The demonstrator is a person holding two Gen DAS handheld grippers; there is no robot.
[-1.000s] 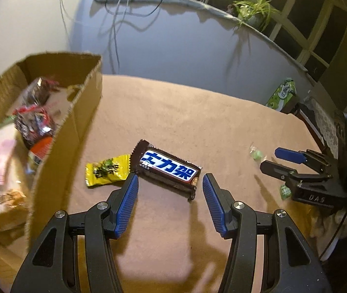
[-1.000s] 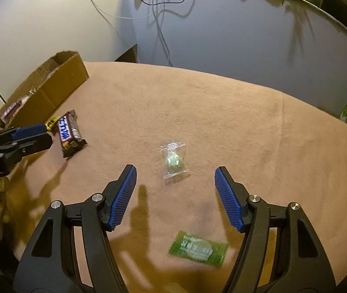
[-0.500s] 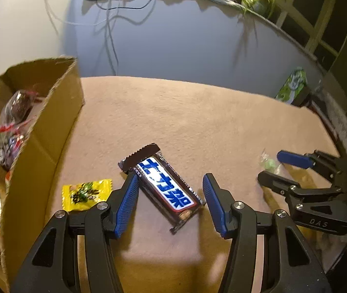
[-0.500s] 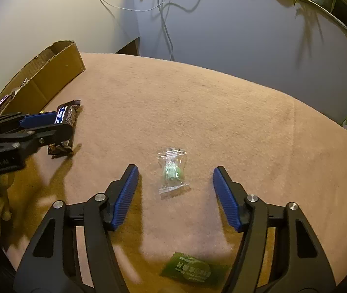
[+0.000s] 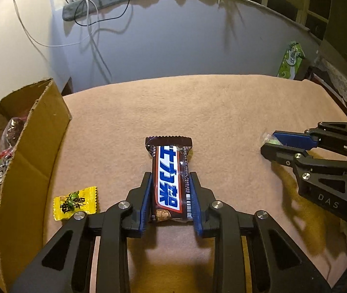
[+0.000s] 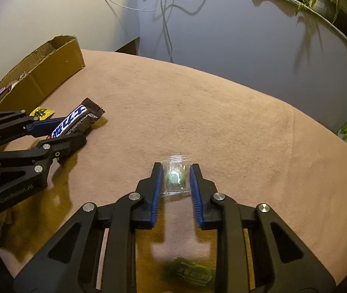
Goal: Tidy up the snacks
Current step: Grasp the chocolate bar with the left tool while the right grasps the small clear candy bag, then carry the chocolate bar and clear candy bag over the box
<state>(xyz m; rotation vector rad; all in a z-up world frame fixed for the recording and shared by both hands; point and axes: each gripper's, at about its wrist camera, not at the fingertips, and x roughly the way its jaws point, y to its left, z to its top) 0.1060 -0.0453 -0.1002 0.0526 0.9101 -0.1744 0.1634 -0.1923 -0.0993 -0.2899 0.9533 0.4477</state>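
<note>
A brown chocolate bar (image 5: 168,161) with a blue and white label lies lengthwise on the tan cloth. My left gripper (image 5: 170,175) is closing on it, and both blue pads press its long sides. The right wrist view shows the same grip, with the bar (image 6: 75,122) sticking out past the left gripper (image 6: 73,130). My right gripper (image 6: 176,168) is closing on a clear-wrapped green candy (image 6: 174,175), whose wrapper is pinched between the pads. In the left wrist view that gripper (image 5: 268,142) sits at the right on the candy (image 5: 267,138).
An open cardboard box (image 5: 36,146) holding several snack packs stands at the left. A yellow candy (image 5: 75,202) lies beside it. A green sachet (image 6: 190,273) lies under my right gripper. A green tissue pack (image 5: 292,59) sits at the far right edge. Cables hang down the wall behind.
Both grippers went from open to closed, the left on the chocolate bar and the right on the clear-wrapped candy. The left gripper also rolled and moved forward until the bar lay straight between its fingers.
</note>
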